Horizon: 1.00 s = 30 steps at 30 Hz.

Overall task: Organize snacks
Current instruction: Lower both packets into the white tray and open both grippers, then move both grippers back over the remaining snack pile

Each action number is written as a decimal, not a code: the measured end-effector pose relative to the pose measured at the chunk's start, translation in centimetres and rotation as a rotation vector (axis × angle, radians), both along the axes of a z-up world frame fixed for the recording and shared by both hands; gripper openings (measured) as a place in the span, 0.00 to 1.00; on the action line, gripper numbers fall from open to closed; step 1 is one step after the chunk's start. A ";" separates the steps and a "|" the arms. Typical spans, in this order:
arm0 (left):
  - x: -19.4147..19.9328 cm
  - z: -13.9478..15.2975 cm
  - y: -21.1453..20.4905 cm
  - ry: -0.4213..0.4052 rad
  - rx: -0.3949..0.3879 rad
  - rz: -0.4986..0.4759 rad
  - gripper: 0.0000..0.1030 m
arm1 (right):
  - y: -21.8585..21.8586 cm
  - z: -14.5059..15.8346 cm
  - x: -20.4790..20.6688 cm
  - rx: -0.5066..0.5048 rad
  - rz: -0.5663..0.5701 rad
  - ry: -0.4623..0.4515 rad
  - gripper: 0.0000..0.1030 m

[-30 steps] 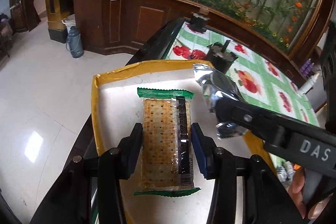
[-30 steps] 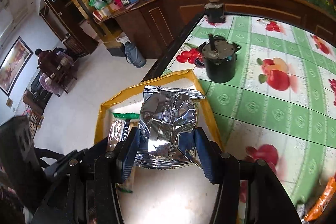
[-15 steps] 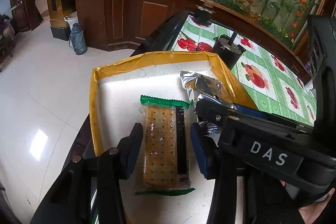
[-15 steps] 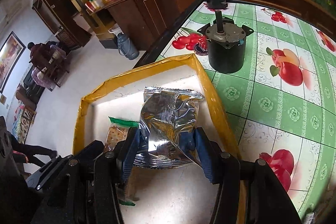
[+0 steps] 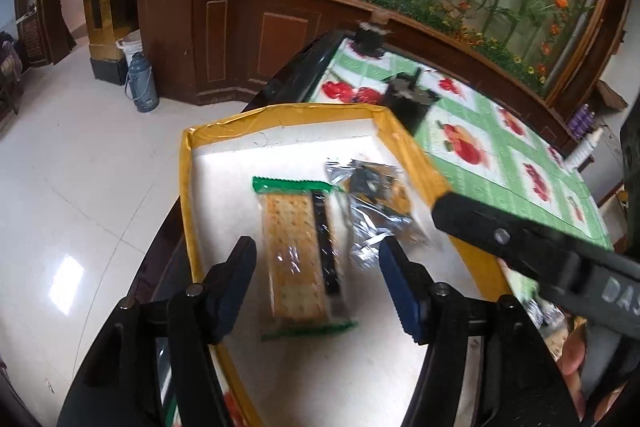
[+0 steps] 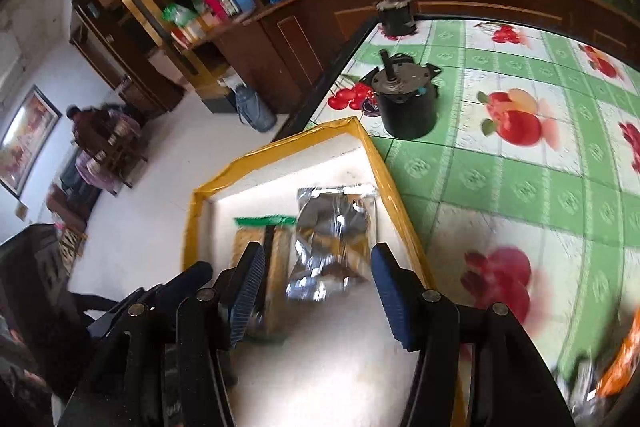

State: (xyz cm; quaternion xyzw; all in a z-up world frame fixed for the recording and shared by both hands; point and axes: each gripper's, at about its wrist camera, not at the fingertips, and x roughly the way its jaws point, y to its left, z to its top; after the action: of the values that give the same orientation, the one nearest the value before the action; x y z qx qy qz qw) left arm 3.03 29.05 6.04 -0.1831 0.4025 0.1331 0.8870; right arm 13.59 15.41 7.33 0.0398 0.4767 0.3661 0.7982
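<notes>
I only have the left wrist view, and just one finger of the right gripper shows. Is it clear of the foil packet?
Observer: Yes. In the right wrist view the right gripper stands open. The foil packet lies in the tray, with neither pad pressing it.
Operator: Any snacks outside the tray?
Observer: An orange wrapper lies on the tablecloth, at that view's lower right edge.
Operator: Anyone nearby?
Observer: Only a person far across the floor.

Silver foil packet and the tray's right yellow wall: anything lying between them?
Nothing: in the right wrist view only bare white floor separates the silver foil packet from the tray's right yellow wall.
</notes>
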 end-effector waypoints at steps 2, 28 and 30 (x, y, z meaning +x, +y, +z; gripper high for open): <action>-1.2 0.7 -0.7 -0.020 0.005 -0.007 0.61 | -1.6 0.6 -1.4 0.028 0.010 -0.005 0.58; -10.0 -4.4 -23.4 -0.007 0.034 -0.446 0.73 | -31.5 -1.1 -9.4 -0.008 -0.312 -0.176 0.75; -10.0 -4.5 -23.3 -0.009 0.026 -0.450 0.73 | -30.8 -1.8 -8.5 -0.060 -0.288 -0.180 0.75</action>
State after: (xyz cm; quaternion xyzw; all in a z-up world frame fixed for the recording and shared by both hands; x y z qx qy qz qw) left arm -6.97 5.74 1.58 -0.0778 0.4273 -0.0640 0.8985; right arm 5.11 -15.37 5.51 0.0509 0.4035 0.2357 0.8826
